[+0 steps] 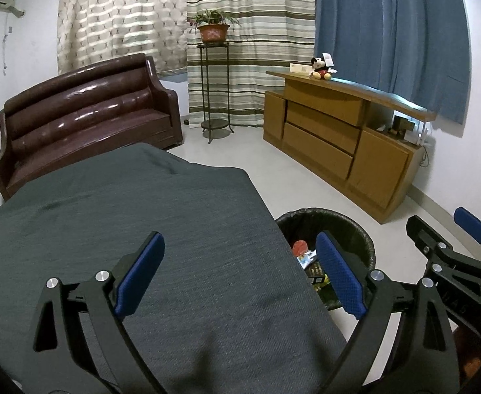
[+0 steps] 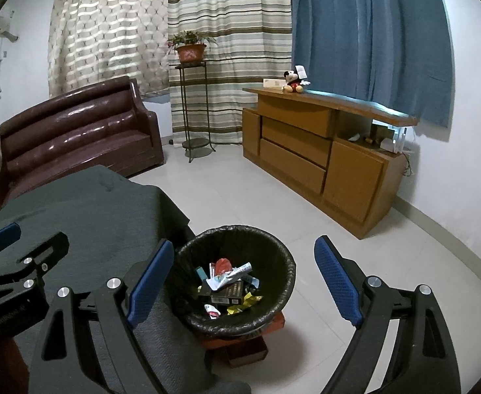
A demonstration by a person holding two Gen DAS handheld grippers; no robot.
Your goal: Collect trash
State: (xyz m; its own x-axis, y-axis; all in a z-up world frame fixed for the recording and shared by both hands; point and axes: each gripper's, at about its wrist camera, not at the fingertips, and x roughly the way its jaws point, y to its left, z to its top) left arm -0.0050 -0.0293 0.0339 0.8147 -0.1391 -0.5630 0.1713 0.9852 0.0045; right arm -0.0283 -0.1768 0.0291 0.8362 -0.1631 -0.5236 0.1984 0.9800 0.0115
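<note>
Trash (image 2: 227,284) is seen lying inside the round bin lined with a black plastic bag (image 2: 283,262): a dark flat box, white crumpled wrappers, a red scrap and yellow pieces. Only in the right wrist view is the bin's whole mouth shown, along with the reddish-brown wooden stool (image 2: 250,338) on which it is set; in the left wrist view the bin (image 1: 355,229) is half hidden behind the edge of the table covered in dark grey cloth (image 1: 142,223), and the stool is not seen.

The left gripper (image 1: 239,272) is held above the cloth, just beside the bin, its blue-padded fingers spread wide with nothing between them. The right gripper (image 2: 243,282) is held over the bin's mouth, its fingers likewise wide apart and empty.

The cloth's edge is seen touching or nearly touching the bin's rim. Beyond the bin, pale tiled floor (image 2: 240,190) is left open up to the brown wooden cabinet (image 2: 322,151) and the dark red glossy sofa (image 2: 76,138).
</note>
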